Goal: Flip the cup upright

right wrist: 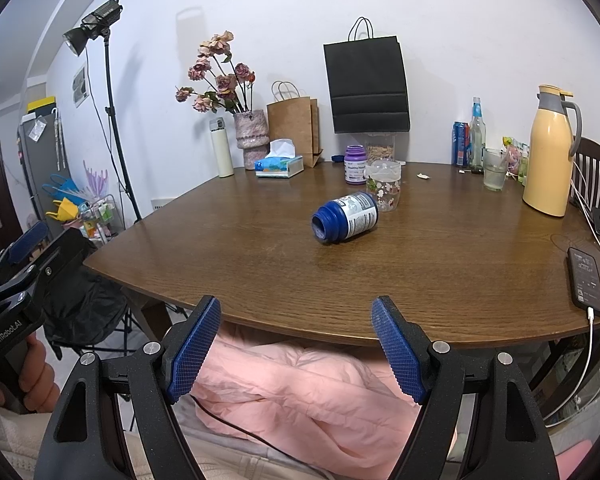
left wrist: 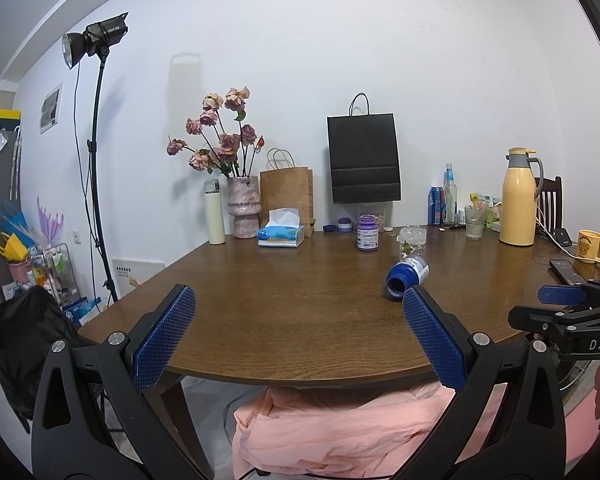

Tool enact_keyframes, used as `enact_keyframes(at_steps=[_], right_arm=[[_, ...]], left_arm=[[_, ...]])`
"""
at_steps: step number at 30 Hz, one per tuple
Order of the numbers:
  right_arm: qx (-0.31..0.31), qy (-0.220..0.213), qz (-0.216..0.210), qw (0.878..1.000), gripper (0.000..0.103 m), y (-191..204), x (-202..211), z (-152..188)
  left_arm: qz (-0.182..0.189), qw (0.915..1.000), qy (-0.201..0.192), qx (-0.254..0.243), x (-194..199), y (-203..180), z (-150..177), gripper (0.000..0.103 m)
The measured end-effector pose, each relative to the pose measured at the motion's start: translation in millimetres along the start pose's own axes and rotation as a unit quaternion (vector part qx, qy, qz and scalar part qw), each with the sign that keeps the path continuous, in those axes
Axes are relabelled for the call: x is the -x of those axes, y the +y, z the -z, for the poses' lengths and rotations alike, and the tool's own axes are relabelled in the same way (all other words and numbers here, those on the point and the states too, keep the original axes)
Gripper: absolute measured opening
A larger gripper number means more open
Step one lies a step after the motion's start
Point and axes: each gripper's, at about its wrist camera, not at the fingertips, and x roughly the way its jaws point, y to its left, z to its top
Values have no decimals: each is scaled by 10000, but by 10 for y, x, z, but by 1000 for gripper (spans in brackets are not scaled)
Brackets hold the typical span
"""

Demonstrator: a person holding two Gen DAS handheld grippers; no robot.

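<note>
A clear glass cup with a flower print (right wrist: 384, 185) stands on the brown table (right wrist: 260, 256), its wide end down; it also shows in the left wrist view (left wrist: 411, 242). A blue bottle (right wrist: 346, 217) lies on its side in front of it, open mouth toward me, seen also in the left wrist view (left wrist: 406, 275). My left gripper (left wrist: 300, 332) is open and empty at the table's near edge. My right gripper (right wrist: 296, 344) is open and empty, below the near edge, well short of the cup.
A purple jar (right wrist: 355, 164), tissue box (right wrist: 279, 165), vase of roses (right wrist: 254, 138), paper bags, a white flask (right wrist: 222, 147), a yellow jug (right wrist: 550, 152), a drinking glass (right wrist: 495, 169) and a phone on a cable (right wrist: 586, 278) stand around the table. Pink cloth (right wrist: 300, 384) lies below the edge.
</note>
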Motion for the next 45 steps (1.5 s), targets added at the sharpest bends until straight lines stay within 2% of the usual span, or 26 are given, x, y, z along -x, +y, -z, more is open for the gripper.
enact_keyframes(at_steps=[6,9,11,12,14,17,19,22,24,28,30,31,33,36,38,41,42,43,45], right_arm=[[-53,19,7,10000,83,-44,-105,32],[-25,19,55,10000,83,-51,-232,-16],[-25,36,117,9999,83,-78,-403,-87],[-41,68,124,9999,83,-96,-506,-124],[-139,108,89,9998,83,-145,-720,-228],[-241,174,103,9995,83,-197,-1095,-434],[-386,218,224,9988,83,-262,-1407,-630],[-902,553,381,9937,83,-464,-1950,-852],[-1213,745,659,9876,83,-574,-2297,-938],[-1610,1026,1080,9757,83,-722,-2706,-961],[-1521,1135,1180,9747,81,-726,-2858,-958],[-1414,1210,1105,9763,76,-722,-2949,-957],[-1304,1271,779,9802,74,-715,-3046,-967],[-927,1346,-95,9865,73,-599,-3127,-1003],[148,1502,-673,9862,74,-278,-3134,-1016],[1331,1610,-1300,9693,74,158,-3096,-941],[1521,1604,-1422,9649,74,224,-3084,-926],[1731,1583,-1515,9602,74,293,-3070,-905],[1855,1567,-1593,9569,74,312,-3075,-887]], left_arm=[[68,9999,127,-39,-163,-5,-3,103],[-60,9999,70,-44,-331,17,-30,103],[-25,9997,203,-132,-544,7,-43,103],[16,9988,438,-218,-759,2,-54,103],[6,9979,626,-163,-999,23,-67,103],[70,9952,966,148,-1439,156,-112,103],[269,9917,1210,336,-1721,250,-165,103],[398,9902,1293,332,-2045,291,-269,103],[477,9909,1247,178,-2173,274,-312,103],[481,9907,1253,216,-2430,336,-349,103],[541,9884,1381,329,-2572,413,-337,103],[527,9872,1455,385,-2648,454,-334,103],[531,9851,1570,453,-2790,520,-326,103],[685,9818,1691,526,-2997,582,-336,103],[1043,9765,1814,517,-3155,552,-352,103],[1579,9653,1958,699,-3385,461,-322,102],[1728,9578,2167,758,-3530,403,-297,94],[1815,9516,2350,790,-3640,347,-271,78],[2027,9325,2876,810,-3893,216,-163,67]])
